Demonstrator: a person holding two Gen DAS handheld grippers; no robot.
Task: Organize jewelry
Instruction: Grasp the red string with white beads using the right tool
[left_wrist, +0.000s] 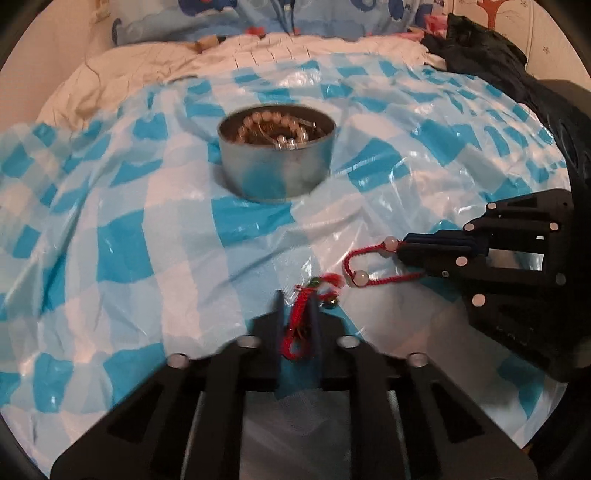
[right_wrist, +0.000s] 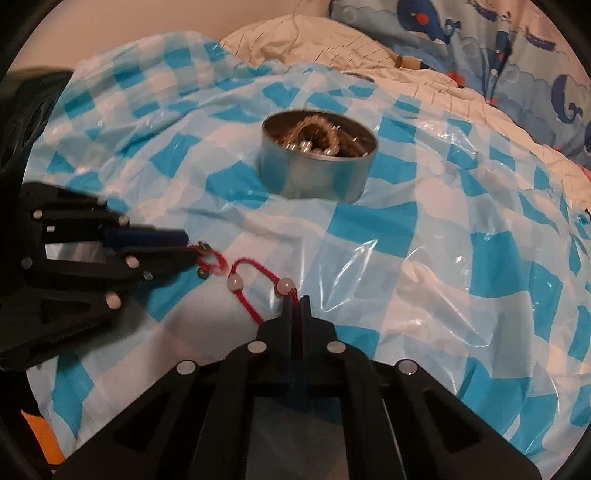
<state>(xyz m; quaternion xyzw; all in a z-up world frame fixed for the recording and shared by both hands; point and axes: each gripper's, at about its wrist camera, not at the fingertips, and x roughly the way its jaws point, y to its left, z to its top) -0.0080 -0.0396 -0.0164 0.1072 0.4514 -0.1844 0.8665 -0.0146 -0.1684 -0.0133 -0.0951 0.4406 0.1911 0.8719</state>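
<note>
A red cord bracelet (left_wrist: 364, 264) with pale beads (right_wrist: 236, 282) and a small bell stretches between both grippers above the blue-checked plastic sheet (left_wrist: 147, 229). My left gripper (left_wrist: 297, 299) is shut on its knotted end; it also shows in the right wrist view (right_wrist: 186, 245). My right gripper (right_wrist: 295, 301) is shut on the other end of the cord (right_wrist: 291, 291); it also shows in the left wrist view (left_wrist: 404, 254). A round metal tin (left_wrist: 277, 155) holding bead bracelets stands beyond them, also in the right wrist view (right_wrist: 317, 158).
The sheet (right_wrist: 443, 258) lies wrinkled over a bed. A cream quilt (left_wrist: 147, 70) and a blue whale-print pillow (right_wrist: 517, 55) lie behind. A black bag (left_wrist: 491, 59) sits at the far right in the left wrist view.
</note>
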